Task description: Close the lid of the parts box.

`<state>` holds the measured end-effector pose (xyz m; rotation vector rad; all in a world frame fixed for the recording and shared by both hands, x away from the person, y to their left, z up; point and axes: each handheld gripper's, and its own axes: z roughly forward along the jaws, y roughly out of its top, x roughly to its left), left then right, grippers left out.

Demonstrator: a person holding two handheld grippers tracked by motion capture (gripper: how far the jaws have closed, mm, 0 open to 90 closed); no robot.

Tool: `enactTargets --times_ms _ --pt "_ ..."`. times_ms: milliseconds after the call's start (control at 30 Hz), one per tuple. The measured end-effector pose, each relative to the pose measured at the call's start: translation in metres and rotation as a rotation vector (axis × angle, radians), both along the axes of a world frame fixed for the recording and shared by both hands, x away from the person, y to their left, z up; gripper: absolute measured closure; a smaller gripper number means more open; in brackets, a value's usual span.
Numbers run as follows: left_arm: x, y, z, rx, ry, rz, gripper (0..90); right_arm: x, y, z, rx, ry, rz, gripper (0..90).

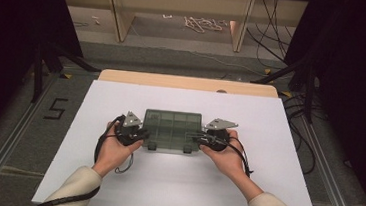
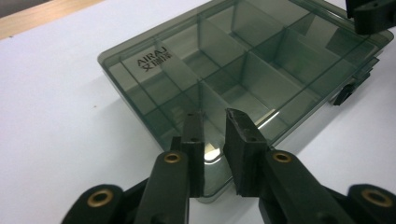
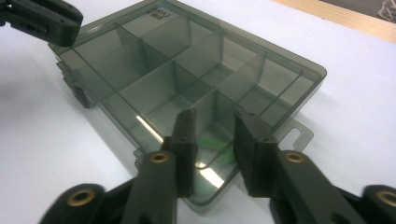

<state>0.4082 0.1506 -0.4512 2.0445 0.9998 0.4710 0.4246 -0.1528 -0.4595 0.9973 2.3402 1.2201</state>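
Two handheld grippers sit at the near corners of a smoky translucent organiser box (image 1: 172,131) lying flat, lid shut, in the middle of a white sheet (image 1: 113,187) on the table. From above, the left gripper (image 1: 140,135) is at the box's near left corner and the right gripper (image 1: 199,140) at its near right corner, each held in one of the person's hands. In the left gripper view, its two black jaws stand a little apart over the lid's corner, with nothing pinched between them. In the right gripper view, the jaws are spread somewhat wider above the opposite corner, also pinching nothing. Dividers show through the lid, and two dark latches (image 1: 186,150) line the near edge. The step looks like working the lid at that front edge. To do it well, keep both hands level, set the jaw tips squarely on the latches, and move both sides together so the box does not slide on the sheet.
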Motion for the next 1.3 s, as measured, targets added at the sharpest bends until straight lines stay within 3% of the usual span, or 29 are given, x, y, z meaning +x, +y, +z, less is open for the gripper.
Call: enactTargets --times_ms 133,200,267,367,467,500,667,700,733,833,933,1067,1167,1200,1300 --pt "-0.006 0.002 0.007 -0.057 -0.034 0.008 62.8 -0.002 -0.005 0.004 0.017 -0.022 -0.001 60.3" --pt "-0.009 0.003 0.011 -0.047 -0.057 0.011 58.1 -0.004 -0.008 0.006 0.050 -0.030 0.004 56.4" --pt "-0.011 0.003 0.013 -0.054 -0.077 0.013 53.1 -0.006 -0.013 0.010 0.056 -0.053 0.000 52.4" --pt "-0.015 0.003 0.017 -0.030 -0.121 0.012 47.3 -0.010 -0.020 0.015 0.060 -0.078 -0.004 46.8" --pt "-0.019 0.001 0.019 -0.028 -0.144 0.016 40.3 -0.014 -0.028 0.018 0.094 -0.080 -0.003 41.6" --pt "-0.020 0.002 0.020 -0.010 -0.141 0.008 38.0 -0.015 -0.031 0.019 0.095 -0.095 0.004 40.3" --pt "-0.026 0.002 0.020 -0.007 -0.160 0.005 35.1 -0.024 -0.043 0.020 0.093 -0.089 0.017 34.6" --pt "-0.027 0.004 0.021 0.022 -0.164 -0.002 34.8 -0.025 -0.045 0.019 0.102 -0.094 0.014 33.8" --pt "-0.028 0.003 0.021 0.004 -0.162 -0.002 33.7 -0.027 -0.048 0.019 0.108 -0.091 0.023 32.4" --pt "-0.033 0.004 0.021 0.012 -0.161 0.002 29.7 -0.033 -0.056 0.021 0.106 -0.100 0.015 30.3" --pt "-0.039 0.005 0.020 -0.014 -0.170 0.016 25.4 -0.037 -0.062 0.022 0.128 -0.106 0.024 29.0" --pt "-0.045 0.009 0.019 -0.015 -0.184 0.028 20.4 -0.046 -0.070 0.025 0.131 -0.120 0.026 27.1" --pt "-0.050 0.012 0.017 -0.034 -0.170 0.037 18.6 -0.051 -0.076 0.025 0.149 -0.133 0.035 26.0" --pt "-0.051 0.014 0.018 -0.019 -0.176 0.033 18.4 -0.053 -0.077 0.025 0.156 -0.139 0.035 25.8" --pt "-0.055 0.017 0.017 -0.029 -0.178 0.036 17.5 -0.058 -0.083 0.026 0.162 -0.153 0.033 25.4"
